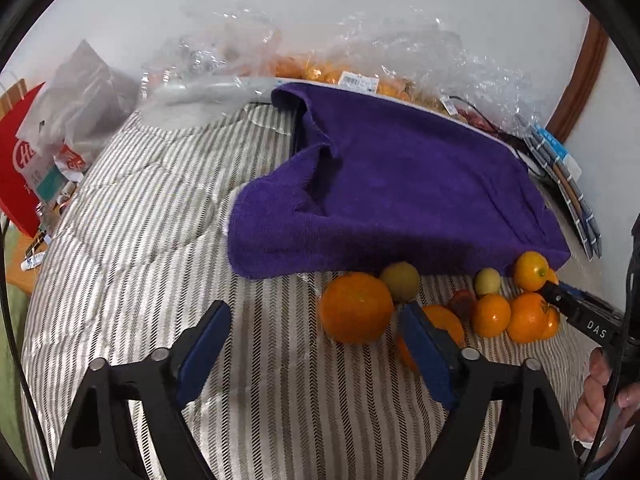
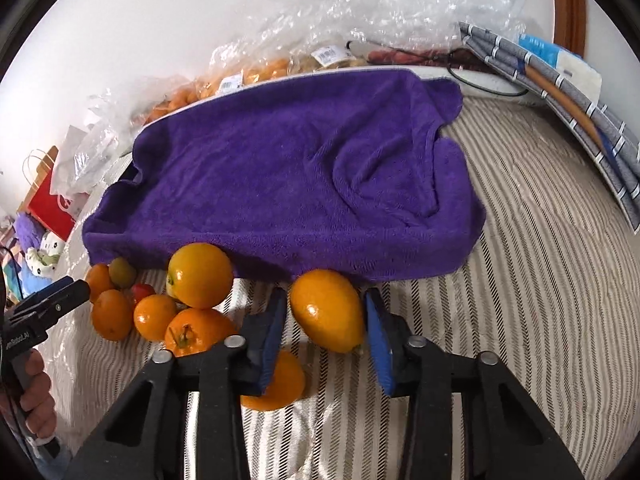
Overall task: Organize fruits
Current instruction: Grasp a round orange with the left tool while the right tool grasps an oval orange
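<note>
Sitting on striped bedding (image 1: pixel 140 240), just below the purple towel's (image 1: pixel 400 184) front edge: fruit cluster. Left gripper (image 1: pixel 316 344) hovering spread wide, nothing between pads, big orange (image 1: pixel 356 306) just past its right finger (image 1: pixel 428 356), below towel's lower edge. Right gripper (image 2: pixel 326 324) clamping an oval orange fruit (image 2: pixel 328 310) at towel's front hem; remaining oranges (image 2: pixel 160 312) piling left of it, under towel's left corner.
</note>
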Action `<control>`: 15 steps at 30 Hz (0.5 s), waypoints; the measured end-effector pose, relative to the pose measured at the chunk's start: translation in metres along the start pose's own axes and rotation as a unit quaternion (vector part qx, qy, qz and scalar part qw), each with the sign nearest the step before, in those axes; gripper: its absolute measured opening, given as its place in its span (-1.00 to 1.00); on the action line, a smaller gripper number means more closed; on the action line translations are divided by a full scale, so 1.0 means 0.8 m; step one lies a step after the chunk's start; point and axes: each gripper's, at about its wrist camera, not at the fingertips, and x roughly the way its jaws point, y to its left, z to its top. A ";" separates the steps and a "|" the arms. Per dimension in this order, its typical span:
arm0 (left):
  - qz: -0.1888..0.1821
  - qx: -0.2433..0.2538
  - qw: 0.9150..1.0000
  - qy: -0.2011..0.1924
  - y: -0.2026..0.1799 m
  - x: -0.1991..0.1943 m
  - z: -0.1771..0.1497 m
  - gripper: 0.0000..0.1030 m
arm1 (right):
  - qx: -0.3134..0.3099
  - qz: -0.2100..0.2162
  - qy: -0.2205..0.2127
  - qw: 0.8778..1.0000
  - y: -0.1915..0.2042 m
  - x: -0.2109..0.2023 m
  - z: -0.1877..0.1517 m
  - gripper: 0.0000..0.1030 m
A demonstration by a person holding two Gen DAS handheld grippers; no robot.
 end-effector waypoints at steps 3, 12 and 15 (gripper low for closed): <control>-0.010 -0.001 1.000 0.009 -0.003 0.008 0.001 0.39 | -0.001 0.003 -0.001 1.000 -0.004 -0.002 -0.002 -0.31; -0.036 -0.007 0.999 0.023 -0.008 0.021 0.006 -0.07 | 0.023 -0.013 -0.010 1.000 -0.029 -0.028 -0.016 -0.31; -0.049 -0.012 0.998 0.028 -0.010 0.021 0.006 -0.25 | 0.023 -0.023 -0.017 0.999 -0.031 -0.040 -0.023 -0.31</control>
